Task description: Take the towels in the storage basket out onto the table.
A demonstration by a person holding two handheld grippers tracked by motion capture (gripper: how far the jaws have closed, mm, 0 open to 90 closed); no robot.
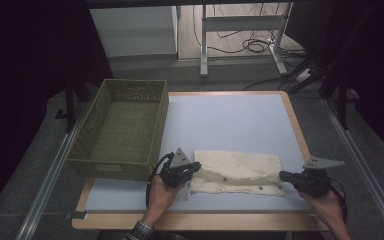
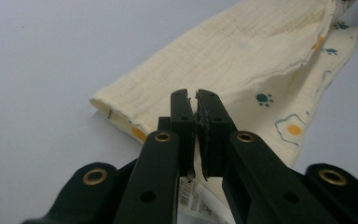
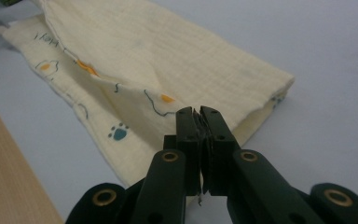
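Cream muslin cloth lies folded, printed with paws and eggs.

the left hand-held gripper is seen from behind, its two black jaws closed together with no gap between the tips. whether cloth is pinched there cannot be told. beyond the tips a folded cream cloth is laid flat on the pale counter, running up to the right. paw prints and fried-egg shapes are printed on its lower layer. a white label is glimpsed under the jaws.
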